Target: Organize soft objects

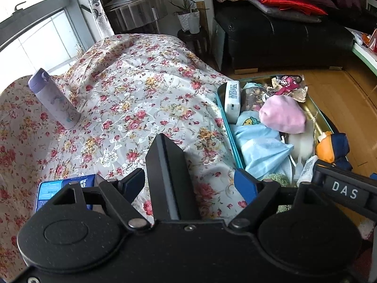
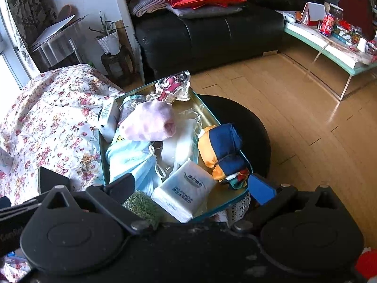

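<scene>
A teal metal tin [image 2: 101,155] sits on a black round stool, beside the floral-covered table. It holds a pink soft cloth [image 2: 148,121], blue face masks [image 2: 132,160], a white tissue pack [image 2: 186,193], a white fluffy item [image 2: 181,141], a green fuzzy piece [image 2: 141,204] and an orange-and-navy rolled fabric [image 2: 223,153]. The tin also shows in the left wrist view [image 1: 226,127], with the pink cloth [image 1: 282,115]. My right gripper [image 2: 190,186] is open over the tin's near end, above the tissue pack. My left gripper [image 1: 188,184] is open over the floral cloth, holding nothing.
A lilac flask [image 1: 54,99] stands on the floral cloth [image 1: 132,94]. A blue box [image 1: 63,188] lies near my left fingers. A black sofa [image 2: 207,35] with cushions stands behind. A white low table [image 2: 329,44] with clutter is at right. A potted plant [image 2: 108,37] stands by the wall.
</scene>
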The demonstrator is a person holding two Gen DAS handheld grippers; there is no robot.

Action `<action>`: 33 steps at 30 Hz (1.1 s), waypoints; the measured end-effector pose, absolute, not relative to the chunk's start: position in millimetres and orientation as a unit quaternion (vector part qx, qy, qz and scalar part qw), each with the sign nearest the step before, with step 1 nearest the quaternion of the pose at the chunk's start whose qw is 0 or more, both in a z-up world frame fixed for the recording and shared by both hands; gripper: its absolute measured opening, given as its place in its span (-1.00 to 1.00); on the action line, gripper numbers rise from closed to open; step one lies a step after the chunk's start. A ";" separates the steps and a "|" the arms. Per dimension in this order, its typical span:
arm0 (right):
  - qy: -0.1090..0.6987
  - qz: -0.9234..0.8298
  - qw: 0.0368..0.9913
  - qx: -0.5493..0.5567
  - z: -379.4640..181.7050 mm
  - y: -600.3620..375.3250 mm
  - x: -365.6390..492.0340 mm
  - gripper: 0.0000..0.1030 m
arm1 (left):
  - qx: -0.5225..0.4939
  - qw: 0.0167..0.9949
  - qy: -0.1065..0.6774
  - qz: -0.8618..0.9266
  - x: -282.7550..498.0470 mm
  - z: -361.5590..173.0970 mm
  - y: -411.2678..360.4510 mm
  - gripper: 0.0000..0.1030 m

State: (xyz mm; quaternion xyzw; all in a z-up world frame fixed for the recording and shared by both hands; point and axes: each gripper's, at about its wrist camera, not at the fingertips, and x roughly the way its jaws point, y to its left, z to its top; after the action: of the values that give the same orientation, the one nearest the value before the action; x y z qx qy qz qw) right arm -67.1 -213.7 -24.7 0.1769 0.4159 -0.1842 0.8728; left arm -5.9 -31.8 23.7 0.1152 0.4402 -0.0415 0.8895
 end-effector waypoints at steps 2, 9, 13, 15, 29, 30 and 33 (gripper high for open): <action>0.416 -0.184 0.872 0.180 -25.1 -214.2 -66.5 1.00 | 0.115 0.889 0.442 -0.043 -4.3 23.4 -31.9 0.56; 0.417 -0.184 0.870 0.188 -27.2 -215.8 -65.9 1.00 | 0.115 0.885 0.448 -0.059 -1.5 21.2 -35.3 0.56; 0.418 -0.184 0.869 0.189 -27.4 -216.0 -65.9 1.00 | 0.117 0.884 0.450 -0.057 -0.4 19.4 -36.4 0.57; 0.419 -0.184 0.869 0.188 -27.4 -216.1 -66.0 1.00 | 0.118 0.884 0.450 -0.055 0.2 18.8 -36.0 0.57; 0.420 -0.184 0.870 0.184 -28.5 -213.9 -64.9 1.00 | 0.119 0.880 0.456 -0.052 4.6 15.7 -32.1 0.57; 0.420 -0.184 0.869 0.184 -28.5 -213.9 -65.0 1.00 | 0.119 0.880 0.457 -0.052 4.7 15.3 -32.3 0.57; 0.420 -0.184 0.870 0.183 -28.4 -213.8 -64.9 1.00 | 0.118 0.880 0.458 -0.053 5.2 14.4 -32.4 0.57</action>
State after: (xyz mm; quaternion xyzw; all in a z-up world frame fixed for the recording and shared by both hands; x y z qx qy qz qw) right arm -64.9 -213.8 -28.4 0.1832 0.4201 -0.1837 0.8696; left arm 5.2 -32.4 14.4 0.1181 0.4579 -0.0528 0.8796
